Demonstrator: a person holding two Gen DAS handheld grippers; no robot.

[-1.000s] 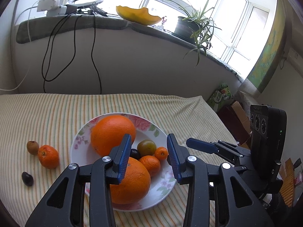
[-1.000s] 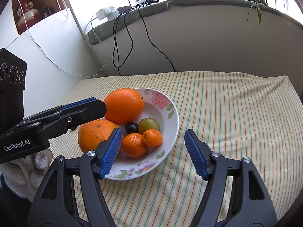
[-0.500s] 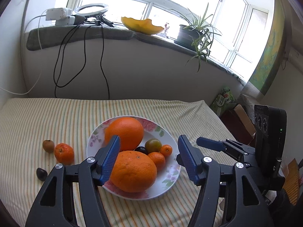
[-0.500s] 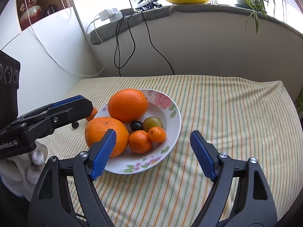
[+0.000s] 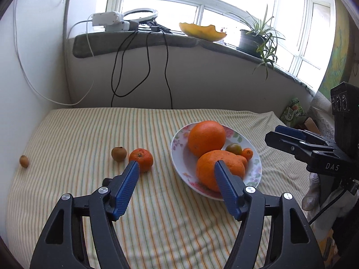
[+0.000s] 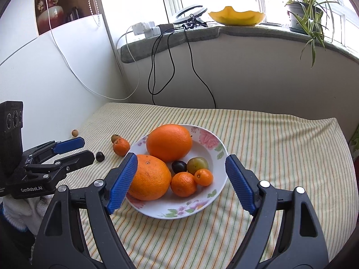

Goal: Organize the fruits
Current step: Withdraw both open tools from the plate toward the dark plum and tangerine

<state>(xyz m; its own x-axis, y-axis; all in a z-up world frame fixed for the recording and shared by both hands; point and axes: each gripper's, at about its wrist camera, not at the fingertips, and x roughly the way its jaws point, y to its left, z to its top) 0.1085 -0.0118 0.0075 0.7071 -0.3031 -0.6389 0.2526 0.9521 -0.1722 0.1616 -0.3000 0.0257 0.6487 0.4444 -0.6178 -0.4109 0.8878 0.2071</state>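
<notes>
Fruits are split between two places: most sit in the plate (image 6: 215,157), and four lie loose on the striped counter (image 5: 89,134) to its left. Your job is to gather the loose ones, so treat the plate as the collection point.

Work from the biggest items down. Two oranges (image 6: 169,142) fill the left half of the plate and touch each other; the nearer one (image 6: 149,177) rests against the near rim. Their bulk leaves free space mainly at the far and right parts of the plate, so plan any drop there. Beside them lie a mandarin (image 6: 183,183), a green plum (image 6: 197,165), a dark plum (image 6: 179,166) and a kumquat (image 6: 203,177), packed together in the middle.

On the counter, a tangerine (image 5: 141,159) lies just beside a brown fruit (image 5: 119,154). A dark fruit (image 6: 100,156) sits near them, seen only in the right wrist view. A small tan fruit (image 5: 24,161) lies well apart, by the wall.

Your left gripper (image 5: 176,168) is wide and holds nothing; its left finger points at the tangerine, which I judge to be the next pick. Your right gripper (image 6: 180,163) is also wide and empty, hanging over the plate's near side, likely kept clear so the left one can work.

Expect round fruit to roll on the cloth; close squarely across the tangerine without nudging the brown fruit.
</notes>
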